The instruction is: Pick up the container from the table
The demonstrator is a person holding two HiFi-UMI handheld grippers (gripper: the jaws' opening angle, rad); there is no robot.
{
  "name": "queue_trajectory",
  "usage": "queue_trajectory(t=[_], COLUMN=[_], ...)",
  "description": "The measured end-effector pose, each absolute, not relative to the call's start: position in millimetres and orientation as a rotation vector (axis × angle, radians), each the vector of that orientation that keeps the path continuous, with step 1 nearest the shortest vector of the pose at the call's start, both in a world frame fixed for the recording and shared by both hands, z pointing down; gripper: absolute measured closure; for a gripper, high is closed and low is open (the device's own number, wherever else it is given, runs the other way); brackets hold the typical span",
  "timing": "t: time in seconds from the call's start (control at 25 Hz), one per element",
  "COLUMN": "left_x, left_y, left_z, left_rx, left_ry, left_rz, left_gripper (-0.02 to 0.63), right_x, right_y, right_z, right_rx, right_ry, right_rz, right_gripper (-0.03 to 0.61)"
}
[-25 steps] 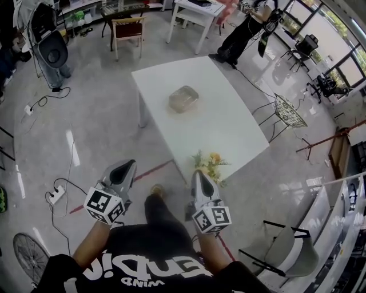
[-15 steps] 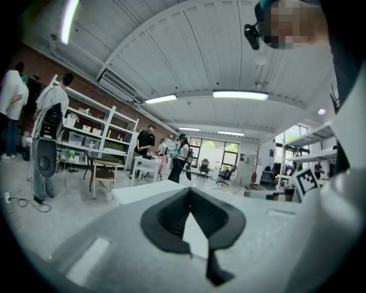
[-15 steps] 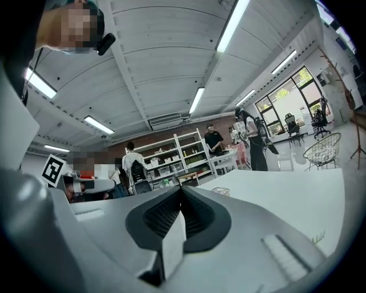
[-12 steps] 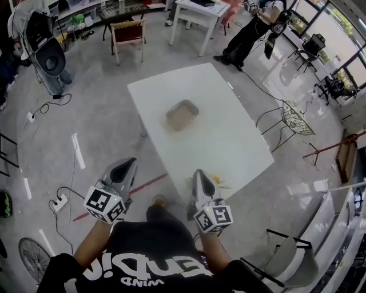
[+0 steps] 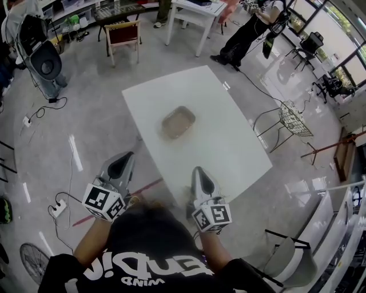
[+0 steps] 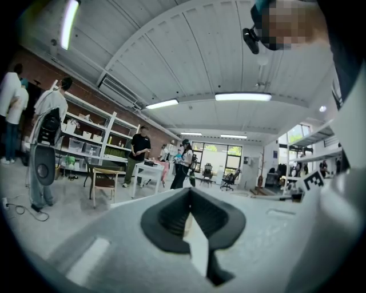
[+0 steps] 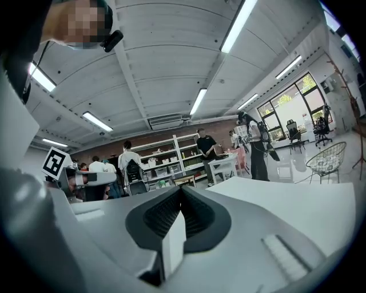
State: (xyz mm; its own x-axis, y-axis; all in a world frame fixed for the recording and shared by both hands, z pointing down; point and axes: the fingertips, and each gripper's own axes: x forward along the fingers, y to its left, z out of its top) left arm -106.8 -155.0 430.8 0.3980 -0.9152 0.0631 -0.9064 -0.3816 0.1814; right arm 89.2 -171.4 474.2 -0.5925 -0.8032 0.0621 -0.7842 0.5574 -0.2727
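Observation:
A see-through, beige container lies in the middle of the white table in the head view. Both grippers are held level at the table's near corner, well short of the container. My left gripper hangs over the floor just left of the table edge, its jaws together and empty. My right gripper is at the near table edge, also closed with nothing in it. In the left gripper view the dark pads meet, and in the right gripper view the pads meet too, with the table top at the right.
Beyond the table stand a wooden chair, a second white table and a person in black. A wire chair is at the right. Cables and a power strip lie on the floor at the left; a grey chair stands lower right.
I have walked forward with both grippers: the table and container have drawn nearer, and the yellow flowers at the table's near corner are no longer in sight. Both grippers have stayed shut.

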Motion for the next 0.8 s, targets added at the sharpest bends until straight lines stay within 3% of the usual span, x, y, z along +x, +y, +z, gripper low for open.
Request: queue_trajectory(t=[0.8], left_x=[-124.3], left_y=[-246.3], left_z=[430.2], left_rx=[2.534], left_ry=[-1.466], left_rz=[0.001], left_gripper=[0.611], right_x=[60.8], right_y=[-225.7], right_z=[468.5], right_rx=[-1.560], right_ry=[2.604], right_rz=[-0.468], right_gripper=[0.579])
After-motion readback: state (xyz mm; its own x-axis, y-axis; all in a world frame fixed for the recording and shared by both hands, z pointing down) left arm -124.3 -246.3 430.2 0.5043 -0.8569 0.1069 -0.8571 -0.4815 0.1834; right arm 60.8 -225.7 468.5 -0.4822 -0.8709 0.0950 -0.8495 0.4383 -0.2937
